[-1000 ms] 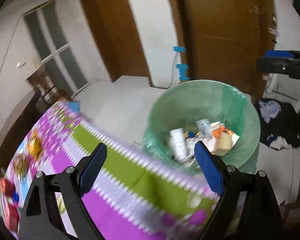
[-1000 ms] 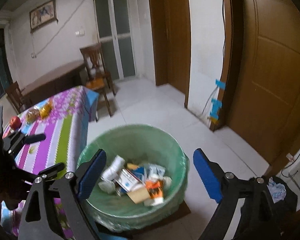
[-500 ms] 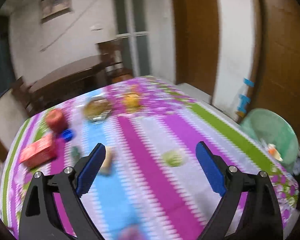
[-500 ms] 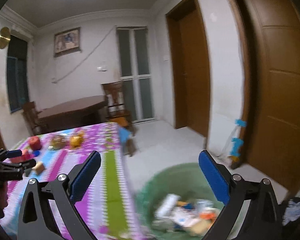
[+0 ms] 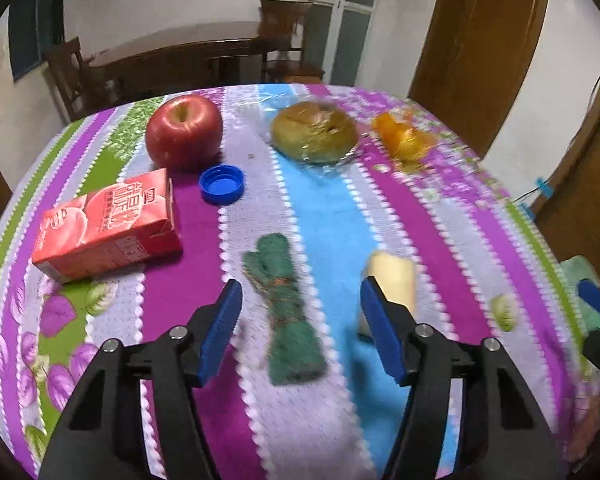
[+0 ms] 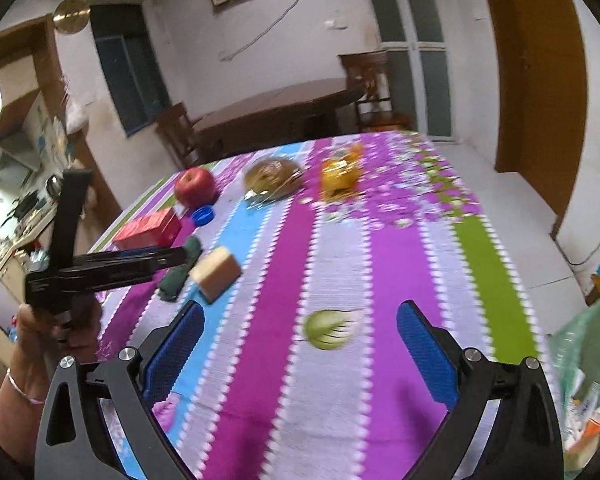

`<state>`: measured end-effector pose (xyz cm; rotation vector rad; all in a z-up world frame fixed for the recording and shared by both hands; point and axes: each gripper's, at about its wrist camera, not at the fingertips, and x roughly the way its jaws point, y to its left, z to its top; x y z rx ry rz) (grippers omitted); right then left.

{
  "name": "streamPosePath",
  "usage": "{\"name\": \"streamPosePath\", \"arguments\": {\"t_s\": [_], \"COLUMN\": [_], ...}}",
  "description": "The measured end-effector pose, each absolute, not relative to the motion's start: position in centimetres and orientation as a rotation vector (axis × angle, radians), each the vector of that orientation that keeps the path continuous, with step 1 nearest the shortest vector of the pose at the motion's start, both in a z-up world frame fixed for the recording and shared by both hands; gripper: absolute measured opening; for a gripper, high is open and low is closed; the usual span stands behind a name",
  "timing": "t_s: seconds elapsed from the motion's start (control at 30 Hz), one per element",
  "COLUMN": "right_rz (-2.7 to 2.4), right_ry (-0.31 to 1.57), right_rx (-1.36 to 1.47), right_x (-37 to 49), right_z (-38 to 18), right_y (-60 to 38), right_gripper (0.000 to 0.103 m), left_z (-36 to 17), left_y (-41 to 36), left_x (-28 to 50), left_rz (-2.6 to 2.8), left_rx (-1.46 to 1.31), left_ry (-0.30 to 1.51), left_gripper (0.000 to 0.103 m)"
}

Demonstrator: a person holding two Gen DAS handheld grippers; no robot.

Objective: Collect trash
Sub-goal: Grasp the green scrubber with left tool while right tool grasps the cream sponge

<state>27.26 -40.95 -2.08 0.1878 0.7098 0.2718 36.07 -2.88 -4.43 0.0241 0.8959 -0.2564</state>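
Your left gripper (image 5: 300,320), jaws just narrowed but apart, hovers over the green rag (image 5: 286,308) on the counter (image 5: 440,216); right gripper (image 6: 300,352) gapes empty beside the rag.

The tabletop's (image 6: 380,280) near-right stretch lies bare. Toward its left edge a juice carton (image 5: 108,224), green rag (image 5: 284,300) and yellow sponge (image 5: 392,276) crowd together; apple (image 5: 184,132) beyond.

I can make out large white Chinese characters on the side of the red drink carton (image 5: 108,224) at my ten o'clock, with a round peach logo beside them; nothing else here carries writing I can read
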Motion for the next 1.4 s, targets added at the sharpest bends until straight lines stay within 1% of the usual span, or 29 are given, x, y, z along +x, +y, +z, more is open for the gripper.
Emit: {"name": "streamPosePath", "arguments": {"t_s": [0.07,0.1,0.13,0.2,0.27,0.37,0.4,0.6,0.67,0.77,0.83,0.93,1.1,1.17,1.23,1.3,1.37,1.4], "right_rz": [0.287,0.294,0.297,0.304,0.318,0.357,0.366,0.356,0.336,0.294,0.290,0.306,0.324,0.334,0.324,0.317,0.311,0.310], "right_ry": [0.725,0.731,0.736,0.745,0.763,0.795,0.806,0.849,0.870,0.891,0.919,0.912,0.913,0.905,0.897,0.886,0.880,0.878], "right_rx": [0.178,0.167,0.153,0.124,0.100,0.065,0.047,0.014,0.023,0.014,0.031,0.038,0.045,0.044,0.038,0.042,0.056,0.066], "right_x": [27.9,28.1,28.2,28.7,29.8,30.9,31.3,34.4,35.2,36.3,36.9,36.9,35.8,34.8,33.7,32.9,32.2,31.9], "right_z": [-2.5,-2.6,-2.7,-2.8,-3.0,-3.4,-3.5,-4.5,-5.0,-5.9,-6.7,-7.0,-7.0,-7.0,-6.9,-6.8,-6.8,-6.7], "right_y": [-40.1,-39.7,-39.3,-38.5,-37.1,-35.1,-34.1,-29.3,-28.3,-27.3,-27.1,-27.6,-29.2,-30.1,-31.0,-31.6,-32.4,-32.7], "right_gripper": [0.097,0.096,0.096,0.095,0.095,0.093,0.091,0.088,0.087,0.076,0.055,0.047,0.043,0.042,0.041,0.041,0.041,0.041], "left_z": [-5.2,-5.7,-6.1,-6.6,-6.8,-6.6,-6.5,-6.9,-6.9,-7.0,-6.9,-6.9,-7.0,-7.0,-7.0,-7.1,-7.1,-7.0], "left_y": [-2.7,-2.6,-2.5,-2.3,-1.8,-0.3,0.2,1.1,0.9,0.9,1.4,1.7,1.3,1.1,1.0,1.4,1.8,1.8], "left_x": [36.5,36.8,36.9,36.9,36.8,36.3,36.0,34.8,34.7,34.4,34.4,34.6,34.5,34.4,34.5,34.8,34.9,34.8], "left_rz": [-0.266,-0.273,-0.271,-0.263,-0.269,-0.251,-0.240,-0.222,-0.229,-0.246,-0.273,-0.289,-0.288,-0.267,-0.211,-0.188,-0.192,-0.210], "left_rx": [0.009,0.000,-0.005,-0.003,-0.016,-0.053,-0.052,0.082,0.125,0.163,0.153,0.138,0.153,0.174,0.192,0.177,0.146,0.132], "left_ry": [0.914,0.933,0.944,0.943,0.945,0.944,0.946,0.917,0.906,0.898,0.899,0.901,0.900,0.898,0.896,0.904,0.913,0.913], "left_gripper": [0.051,0.044,0.034,0.021,0.018,0.017,0.017,0.018,0.019,0.020,0.020,0.020,0.022,0.028,0.046,0.051,0.049,0.037]}}
